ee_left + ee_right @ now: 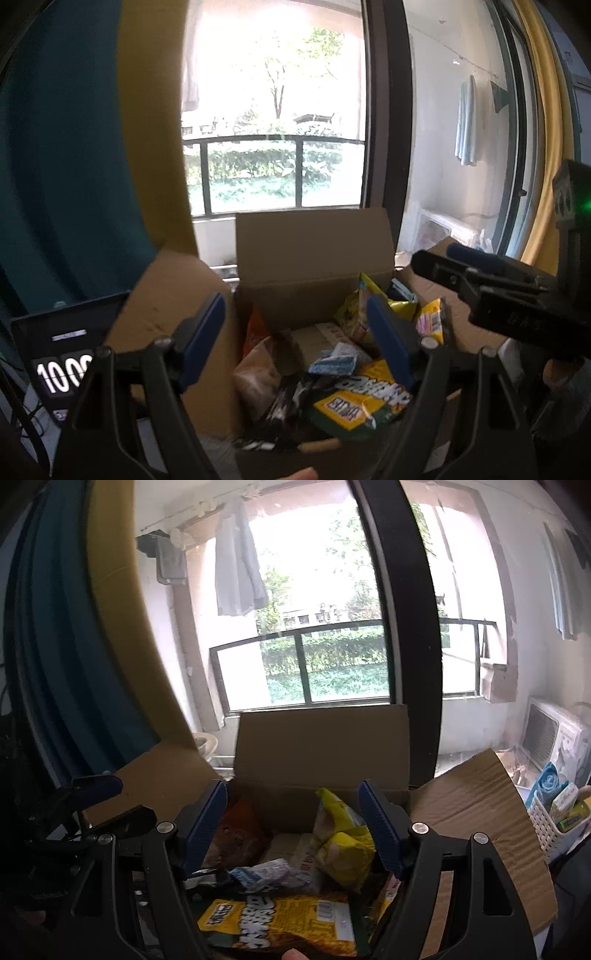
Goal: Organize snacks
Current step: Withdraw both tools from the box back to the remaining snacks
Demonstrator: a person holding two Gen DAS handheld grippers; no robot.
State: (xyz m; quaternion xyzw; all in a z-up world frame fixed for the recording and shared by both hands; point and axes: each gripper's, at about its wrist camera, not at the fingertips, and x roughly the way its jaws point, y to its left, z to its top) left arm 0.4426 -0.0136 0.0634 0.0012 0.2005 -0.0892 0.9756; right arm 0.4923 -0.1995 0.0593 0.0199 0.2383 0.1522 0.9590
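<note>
Left hand-held gripper [295,343]: I am holding it wide, with nothing in it.
Right hand-held gripper [293,829]: wide too, gripping nothing.
Snacks [280,919]: lying in the cardboard box [321,738], lower middle of the frame.

Black left gripper [297,345] and right gripper [291,829] frames, silver pivot screws [166,827] behind ribbed blue pads [380,830]; triangular cut-outs in each arm.

A: Right gripper [293,823]?
B: Jaws apart, nothing between pads, hovering over open cardboard box [321,738].
A: Contents?
B: Yellow-green snack bag [280,921] nearest, 1 yellow chip bag [343,845] behind, blue-white packet [264,875] between them.
</note>
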